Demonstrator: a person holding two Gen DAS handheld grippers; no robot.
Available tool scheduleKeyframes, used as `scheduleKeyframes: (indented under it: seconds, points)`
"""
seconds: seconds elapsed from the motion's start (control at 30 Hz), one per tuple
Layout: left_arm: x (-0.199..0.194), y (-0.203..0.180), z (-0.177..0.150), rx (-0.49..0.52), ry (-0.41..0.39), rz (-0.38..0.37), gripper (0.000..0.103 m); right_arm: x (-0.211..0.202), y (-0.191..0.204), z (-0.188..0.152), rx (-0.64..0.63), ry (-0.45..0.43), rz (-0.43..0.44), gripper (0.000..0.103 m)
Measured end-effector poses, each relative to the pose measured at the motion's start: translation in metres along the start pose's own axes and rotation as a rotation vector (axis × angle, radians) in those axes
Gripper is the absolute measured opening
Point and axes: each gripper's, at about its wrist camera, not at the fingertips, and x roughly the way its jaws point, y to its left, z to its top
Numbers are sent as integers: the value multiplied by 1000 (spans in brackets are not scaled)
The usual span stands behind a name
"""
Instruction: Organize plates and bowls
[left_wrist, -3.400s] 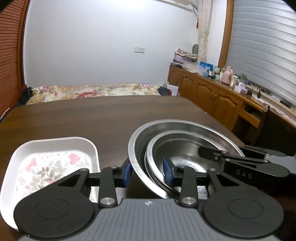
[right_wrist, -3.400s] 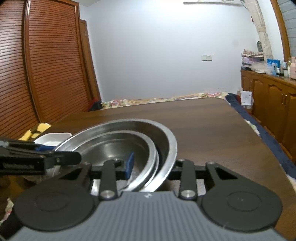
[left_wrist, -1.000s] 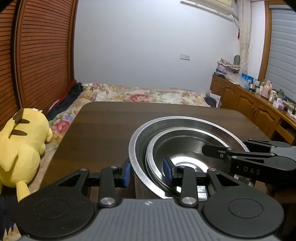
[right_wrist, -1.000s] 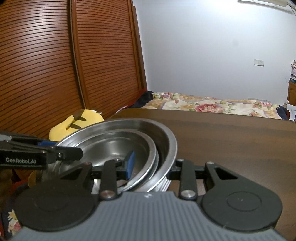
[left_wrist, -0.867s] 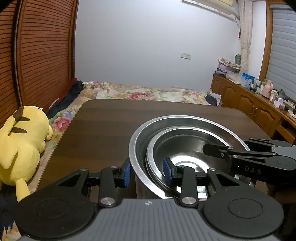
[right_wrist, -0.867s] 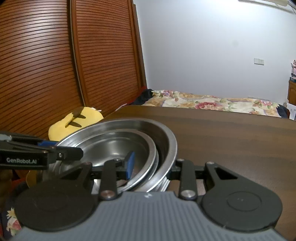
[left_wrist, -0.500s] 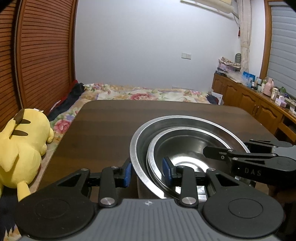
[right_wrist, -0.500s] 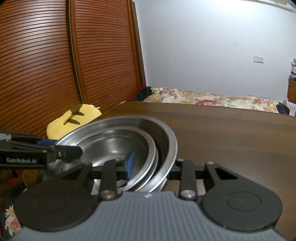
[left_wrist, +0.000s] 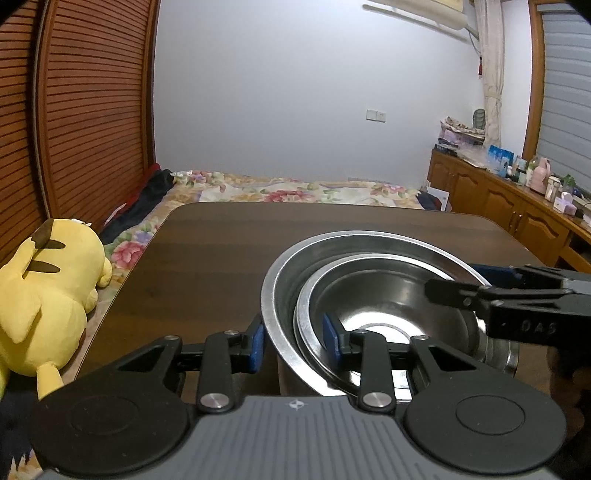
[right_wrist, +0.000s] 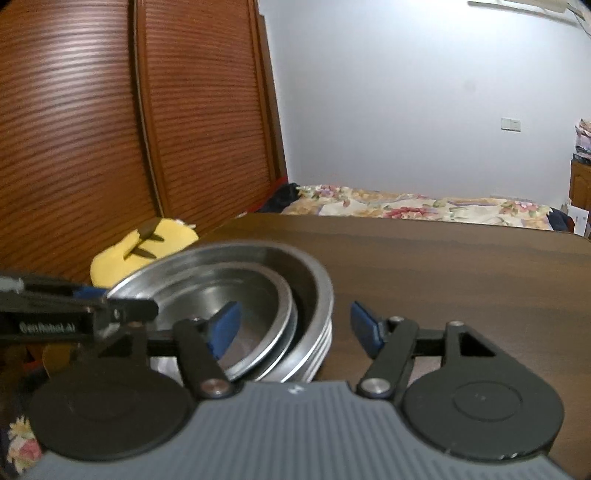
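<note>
- The steel bowls (left_wrist: 369, 280), a smaller one nested in a larger one, stand with the mouth up, directly in front of both grippers.
- The left gripper (left_wrist: 293, 339) pinches the near wall of the bowls, one pad outside, one inside.
- Only the right wrist view shows the right gripper (right_wrist: 295, 326) spread wide, its pads clear of the rim.
- The dark wooden surface (left_wrist: 221, 258) carries the bowls; a yellow plush toy (left_wrist: 44, 295) lies to the left, a bed (left_wrist: 295, 190) beyond.
</note>
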Motion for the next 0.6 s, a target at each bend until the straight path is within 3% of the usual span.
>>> scheduleKeyframes:
  seconds: [0.17,0.47,0.6]
  points:
    - [0,4,1,-10,-4,15,47,-8,-3,3,1,-23,-12,67]
    - [-11,8,6,-5,-35,53,82,-27,-3,6,-17,-54,-20,68]
    - [-20,9,10,-11,-61,55,95,-39,-3,11,-18,-85,-27,80]
